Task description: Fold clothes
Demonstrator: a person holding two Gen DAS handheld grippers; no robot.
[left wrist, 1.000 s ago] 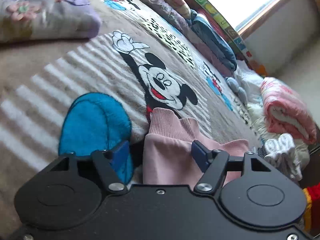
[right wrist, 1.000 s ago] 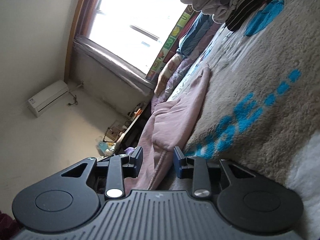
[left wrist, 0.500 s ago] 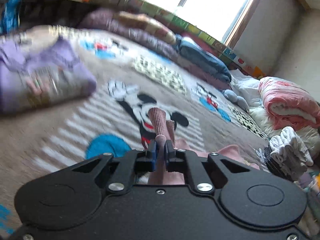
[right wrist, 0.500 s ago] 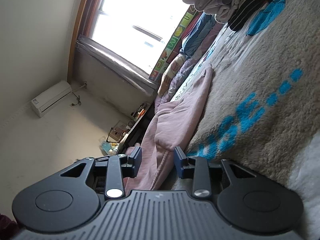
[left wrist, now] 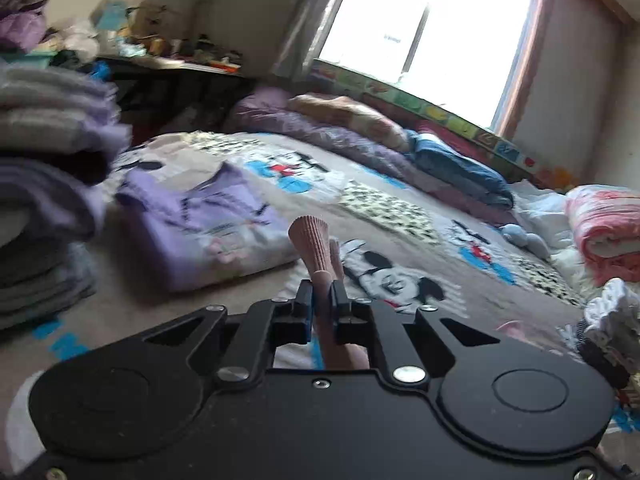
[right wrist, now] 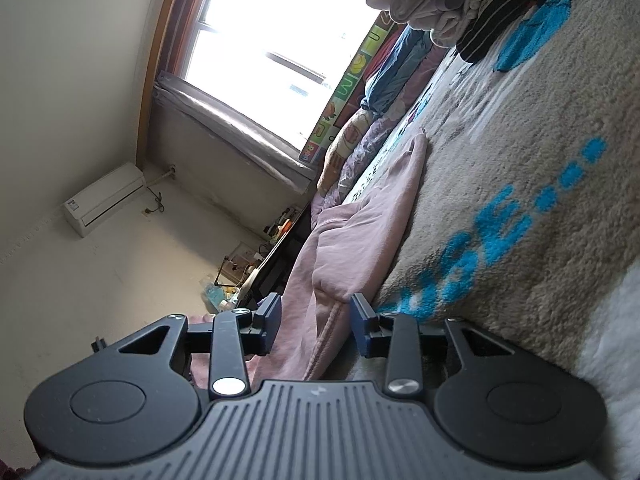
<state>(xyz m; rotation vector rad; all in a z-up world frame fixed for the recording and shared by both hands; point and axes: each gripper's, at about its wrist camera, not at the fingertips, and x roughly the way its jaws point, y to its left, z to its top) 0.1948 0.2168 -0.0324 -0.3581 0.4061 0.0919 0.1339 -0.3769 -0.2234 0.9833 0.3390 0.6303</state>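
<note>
The left tool (left wrist: 320,294), clenched on the pink sweatshirt's cuff (left wrist: 314,240), lifted its sleeve for folding inward, while the right tool (right wrist: 314,320), its jaws just widened, straddled the hem (right wrist: 320,336) ungripped.

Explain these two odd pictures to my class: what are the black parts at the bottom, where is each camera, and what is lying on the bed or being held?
No robot here: a person holds a two-finger gripper in each hand, and a wide-angle camera on each one looks forward along its fingers. That is why black parts fill the bottom of both pictures.

The left view shows the left gripper shut on the ribbed cuff of a pink garment, lifted above a cartoon-mouse blanket. A folded purple top lies beyond it.

The right view is tilted sideways. The right gripper has just been opening; its pads stand apart either side of the pink garment's edge, which lies on the blanket. A window is behind.
</note>
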